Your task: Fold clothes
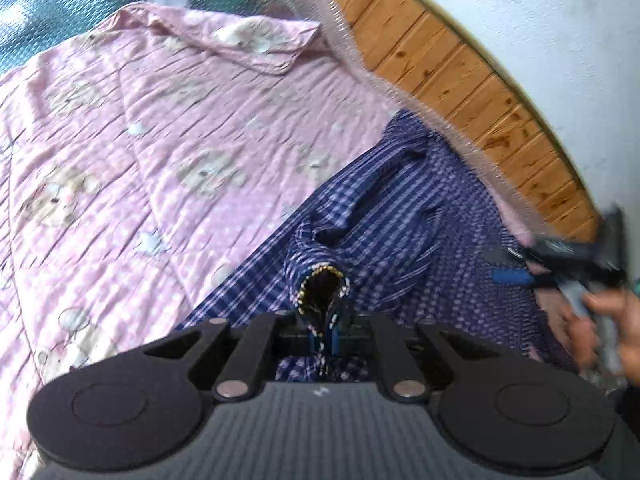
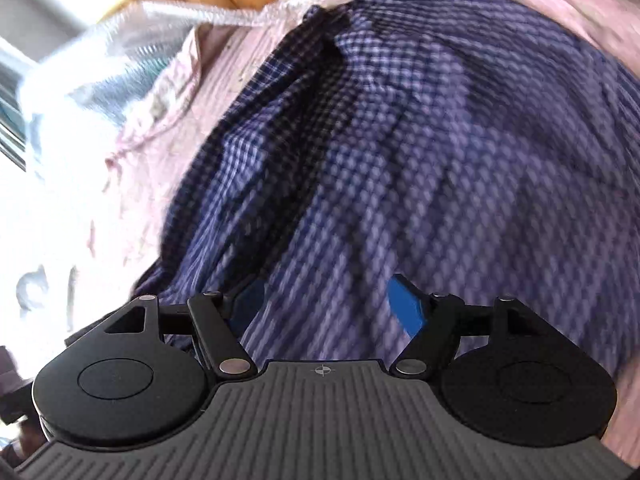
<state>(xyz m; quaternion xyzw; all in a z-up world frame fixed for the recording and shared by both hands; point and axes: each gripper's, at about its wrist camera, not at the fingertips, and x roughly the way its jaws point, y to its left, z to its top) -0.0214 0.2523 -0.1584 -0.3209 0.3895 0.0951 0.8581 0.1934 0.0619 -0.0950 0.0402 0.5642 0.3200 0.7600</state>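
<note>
A blue checked shirt (image 1: 404,216) lies crumpled on a pink quilt (image 1: 160,140). My left gripper (image 1: 322,340) is shut on a sleeve cuff of the shirt, and the cuff opening (image 1: 320,288) stands up just beyond the fingertips. My right gripper (image 2: 328,304) is open, its blue pads (image 2: 408,308) spread just above the shirt (image 2: 400,140), which fills the right wrist view. The right gripper also shows in the left wrist view (image 1: 560,264), blurred, with a hand on it at the right edge.
The pink quilt with bear prints covers the bed. A wooden headboard (image 1: 460,68) and white wall run along the far right. A clear plastic sheet (image 1: 360,52) lies along the headboard. A teal cover (image 1: 60,0) shows at the far left.
</note>
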